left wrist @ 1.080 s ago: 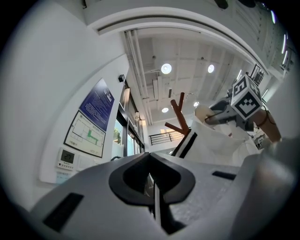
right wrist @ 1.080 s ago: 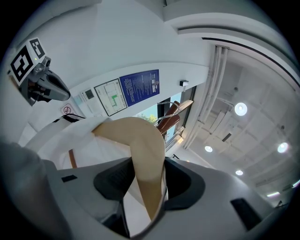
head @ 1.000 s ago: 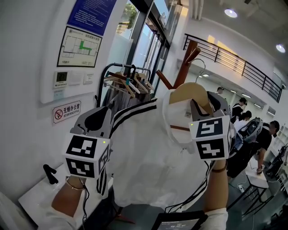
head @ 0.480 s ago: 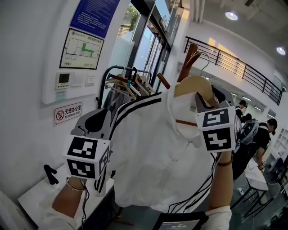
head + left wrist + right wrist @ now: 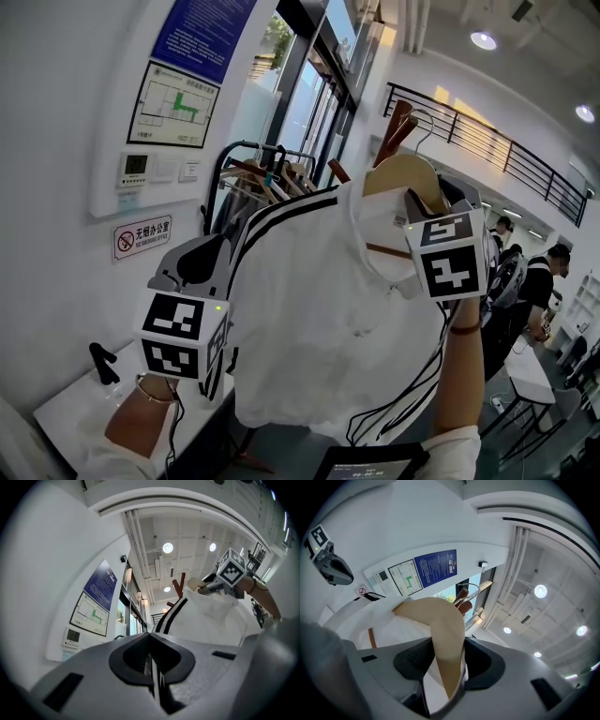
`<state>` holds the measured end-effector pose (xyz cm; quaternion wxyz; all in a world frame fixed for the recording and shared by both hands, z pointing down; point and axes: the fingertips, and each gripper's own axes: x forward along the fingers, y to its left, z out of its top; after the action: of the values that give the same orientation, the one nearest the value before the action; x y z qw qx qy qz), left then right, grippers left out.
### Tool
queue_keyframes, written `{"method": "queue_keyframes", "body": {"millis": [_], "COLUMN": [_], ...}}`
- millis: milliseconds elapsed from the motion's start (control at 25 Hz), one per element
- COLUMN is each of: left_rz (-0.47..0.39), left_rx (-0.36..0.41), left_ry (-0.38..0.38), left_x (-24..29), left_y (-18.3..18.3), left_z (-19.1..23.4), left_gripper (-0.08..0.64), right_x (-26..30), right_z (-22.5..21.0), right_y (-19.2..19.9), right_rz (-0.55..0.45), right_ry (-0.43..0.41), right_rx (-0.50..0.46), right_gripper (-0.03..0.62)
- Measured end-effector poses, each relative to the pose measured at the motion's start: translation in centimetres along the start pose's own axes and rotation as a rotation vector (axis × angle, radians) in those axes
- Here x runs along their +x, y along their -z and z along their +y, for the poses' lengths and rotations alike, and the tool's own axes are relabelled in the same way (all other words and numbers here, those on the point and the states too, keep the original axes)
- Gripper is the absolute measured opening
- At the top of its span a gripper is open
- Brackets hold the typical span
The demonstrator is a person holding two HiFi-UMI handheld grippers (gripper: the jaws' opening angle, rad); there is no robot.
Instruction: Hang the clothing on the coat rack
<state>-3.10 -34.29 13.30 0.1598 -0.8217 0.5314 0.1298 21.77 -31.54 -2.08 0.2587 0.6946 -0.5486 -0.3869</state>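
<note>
A white jacket [image 5: 328, 309] with black stripes hangs on a tan wooden hanger [image 5: 408, 178]. My right gripper [image 5: 419, 214] is shut on the hanger's arm [image 5: 440, 630] and holds it high. The hanger's wire hook [image 5: 427, 117] stands right beside the brown pegs of the coat rack [image 5: 394, 127]; whether it touches them I cannot tell. My left gripper [image 5: 208, 251] is lower on the left, shut on the striped shoulder fabric [image 5: 164, 620], which runs between its jaws. In the right gripper view the hook [image 5: 471, 590] lies just in front of the pegs [image 5: 461, 596].
A black clothes rail with several wooden hangers [image 5: 267, 173] stands behind the jacket by the glass door. The white wall with signs [image 5: 173, 98] is at the left, with a white counter [image 5: 75, 403] below. People stand by a table [image 5: 525, 361] at the right.
My right gripper has lifted the hanger and jacket a little, bringing the hook closer to the coat rack pegs. The left gripper has stayed where it was.
</note>
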Motion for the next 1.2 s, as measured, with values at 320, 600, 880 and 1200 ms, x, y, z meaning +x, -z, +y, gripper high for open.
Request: {"method": "queue_keyframes", "body": {"millis": [320,600,880,1200], "left_rz": [0.023,0.024,0.037,0.057], "left_rx": [-0.003,0.006,0.013,0.002], "left_ry": [-0.013,-0.015,-0.008,-0.022], "left_x": [-1.0,-1.4,-1.3,-1.1], "left_y": [0.9,1.0,1.4,2.5], "left_z": [1.0,1.0,0.5,1.3], "left_gripper": [0.002,0.002,0.002,0.002], "right_x": [1.0,1.4,2.0,3.5], "right_z": [1.3,1.4,1.5,1.0], "right_y": [0.0,0.4,1.0,0.8], "right_rz": [0.012,0.015,0.012,0.043], "right_ry": [-0.044,-0.049,-0.069,-0.085], "right_rx": [0.012,0.040,0.065,0.048], "right_gripper": [0.202,0.202,0.204,0.202]}}
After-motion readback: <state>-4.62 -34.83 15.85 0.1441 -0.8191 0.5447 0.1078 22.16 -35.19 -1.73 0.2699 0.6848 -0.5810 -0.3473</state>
